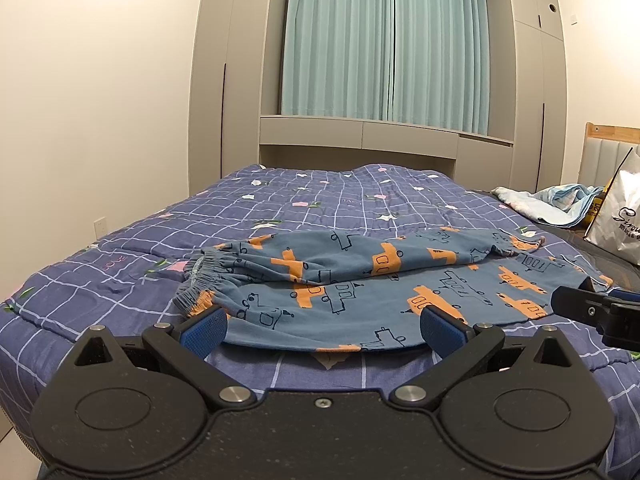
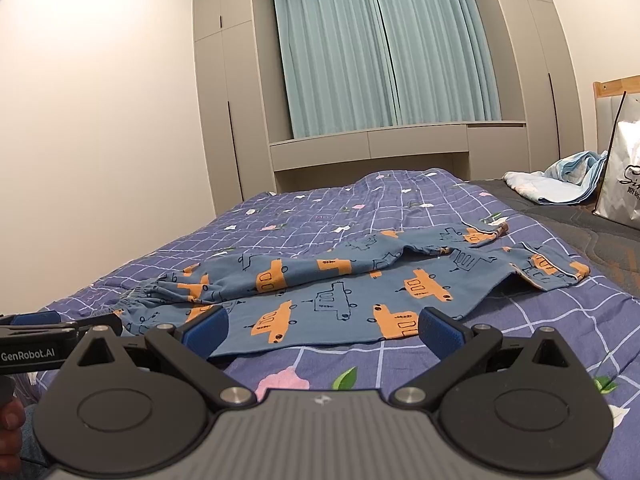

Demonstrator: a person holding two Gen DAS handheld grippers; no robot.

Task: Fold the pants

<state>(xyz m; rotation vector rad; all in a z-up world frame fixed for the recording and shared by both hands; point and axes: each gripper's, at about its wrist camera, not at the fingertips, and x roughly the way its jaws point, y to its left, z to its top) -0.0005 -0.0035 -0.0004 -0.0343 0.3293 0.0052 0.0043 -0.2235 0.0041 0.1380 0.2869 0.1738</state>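
Blue pants (image 1: pixel 352 292) with orange car prints lie flat on the bed, waistband to the left, one leg folded over the other. They also show in the right wrist view (image 2: pixel 344 296). My left gripper (image 1: pixel 323 330) is open, its blue pads spread just at the pants' near edge by the waist end. My right gripper (image 2: pixel 323 330) is open, its pads spread at the near edge by the leg end. Neither holds cloth. The right gripper's tip (image 1: pixel 588 308) shows at the right of the left wrist view.
The bed has a purple checked quilt (image 1: pixel 120 280). A light blue blanket (image 1: pixel 560 204) and a silver bag (image 1: pixel 618 216) sit at the far right by the headboard. Grey wardrobes and teal curtains (image 1: pixel 384 40) stand beyond the bed.
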